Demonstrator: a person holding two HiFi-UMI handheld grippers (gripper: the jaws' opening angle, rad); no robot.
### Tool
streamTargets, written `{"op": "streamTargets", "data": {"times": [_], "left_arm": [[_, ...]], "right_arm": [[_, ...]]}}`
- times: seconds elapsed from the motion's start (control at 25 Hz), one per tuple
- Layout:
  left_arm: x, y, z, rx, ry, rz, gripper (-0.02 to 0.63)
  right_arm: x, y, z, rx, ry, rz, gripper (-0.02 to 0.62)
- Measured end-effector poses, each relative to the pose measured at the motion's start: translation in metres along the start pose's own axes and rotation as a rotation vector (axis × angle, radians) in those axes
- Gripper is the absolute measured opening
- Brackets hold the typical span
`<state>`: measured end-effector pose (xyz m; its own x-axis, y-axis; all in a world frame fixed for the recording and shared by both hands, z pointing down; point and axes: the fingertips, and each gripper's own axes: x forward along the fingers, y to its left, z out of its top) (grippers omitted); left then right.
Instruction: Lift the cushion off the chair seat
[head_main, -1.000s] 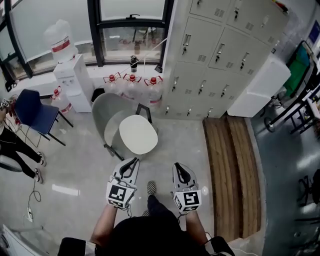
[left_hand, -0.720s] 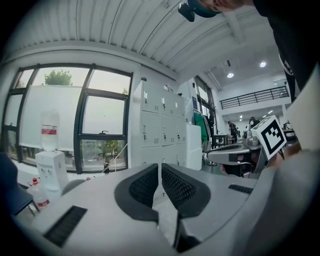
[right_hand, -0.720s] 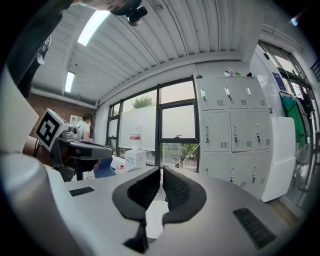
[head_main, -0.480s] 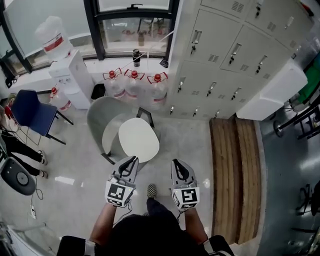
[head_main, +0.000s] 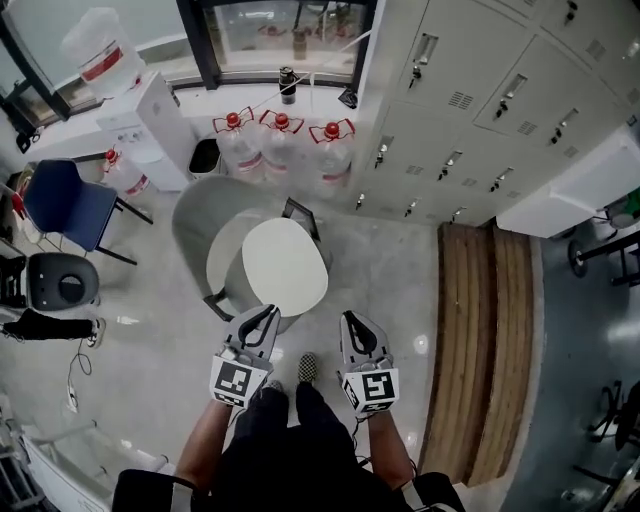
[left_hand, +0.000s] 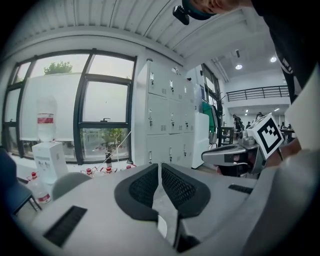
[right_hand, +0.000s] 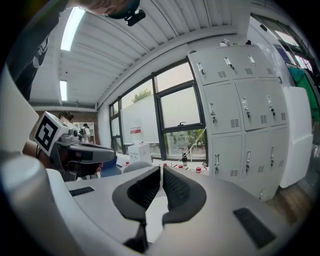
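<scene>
A white oval cushion (head_main: 285, 265) lies on the seat of a grey shell chair (head_main: 198, 228), seen in the head view just ahead of my hands. My left gripper (head_main: 267, 316) is shut and empty, its tips right at the cushion's near edge. My right gripper (head_main: 349, 320) is also shut and empty, a little to the right of the cushion over the floor. In the left gripper view the left gripper (left_hand: 160, 166) has its pads pressed together, and the chair back (left_hand: 69, 183) shows low at the left. In the right gripper view the right gripper (right_hand: 161, 169) is closed the same way.
Three red-capped water bottles (head_main: 281, 142) stand behind the chair by the window. A water dispenser (head_main: 150, 112), a blue chair (head_main: 68, 205) and a black stool (head_main: 62, 283) are at the left. Grey lockers (head_main: 480, 100) and a wooden platform (head_main: 480, 340) are at the right.
Both grippers, still shut, have moved forward together toward the chair. The cushion now lies much closer to their tips. A person at the left edge has dropped out of view.
</scene>
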<state>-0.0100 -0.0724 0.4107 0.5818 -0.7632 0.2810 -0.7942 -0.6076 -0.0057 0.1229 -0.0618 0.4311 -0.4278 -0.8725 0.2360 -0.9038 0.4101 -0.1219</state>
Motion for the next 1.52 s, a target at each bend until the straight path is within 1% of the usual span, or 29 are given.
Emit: {"op": "streamTargets", "data": {"times": [0.04,0.16,0.32,0.48,0.68,0.84,0.88,1.0,1.04,1.16,1.24,1.32,1.4,1.44,1.52], "left_arm": [[0.003,0.002,-0.006,-0.006,0.006,-0.003,0.035],[0.01,0.007,-0.029,-0.045,-0.021,0.0,0.035],[0.023,0.018,-0.071,-0.059,0.044,-0.024,0.035],[0.047,0.031,-0.108,-0.067,0.122,-0.052,0.035],[0.075,0.056,-0.159,-0.091,0.116,-0.048,0.035],[0.092,0.063,-0.204,-0.099,0.175,-0.073,0.035],[0.097,0.065,-0.215,-0.101,0.179,-0.076,0.035],[0.115,0.074,-0.238,-0.118,0.133,-0.065,0.035],[0.119,0.076,-0.247,-0.124,0.138,-0.064,0.035],[0.127,0.081,-0.281,-0.122,0.226,-0.084,0.035],[0.134,0.082,-0.302,-0.121,0.252,-0.096,0.035],[0.142,0.083,-0.319,-0.127,0.248,-0.104,0.035],[0.151,0.086,-0.334,-0.148,0.217,-0.097,0.035],[0.153,0.087,-0.341,-0.156,0.214,-0.096,0.035],[0.158,0.088,-0.357,-0.158,0.237,-0.1,0.035]], "right_arm": [[0.005,-0.001,-0.006,0.009,0.006,0.001,0.038],[0.015,-0.003,-0.032,0.034,0.03,0.0,0.038],[0.035,-0.004,-0.07,0.055,0.069,-0.009,0.038],[0.059,-0.016,-0.106,0.09,0.104,-0.033,0.038],[0.095,-0.022,-0.159,0.111,0.139,-0.061,0.038],[0.118,-0.031,-0.203,0.127,0.164,-0.076,0.038],[0.125,-0.034,-0.214,0.129,0.172,-0.08,0.038],[0.142,-0.04,-0.245,0.137,0.199,-0.081,0.038],[0.146,-0.041,-0.255,0.142,0.207,-0.081,0.038],[0.158,-0.045,-0.284,0.155,0.229,-0.086,0.038],[0.166,-0.049,-0.303,0.161,0.241,-0.09,0.038],[0.174,-0.052,-0.32,0.159,0.253,-0.092,0.038],[0.182,-0.055,-0.337,0.155,0.266,-0.091,0.038],[0.186,-0.055,-0.345,0.154,0.271,-0.09,0.038],[0.192,-0.057,-0.36,0.155,0.28,-0.087,0.038]]}}
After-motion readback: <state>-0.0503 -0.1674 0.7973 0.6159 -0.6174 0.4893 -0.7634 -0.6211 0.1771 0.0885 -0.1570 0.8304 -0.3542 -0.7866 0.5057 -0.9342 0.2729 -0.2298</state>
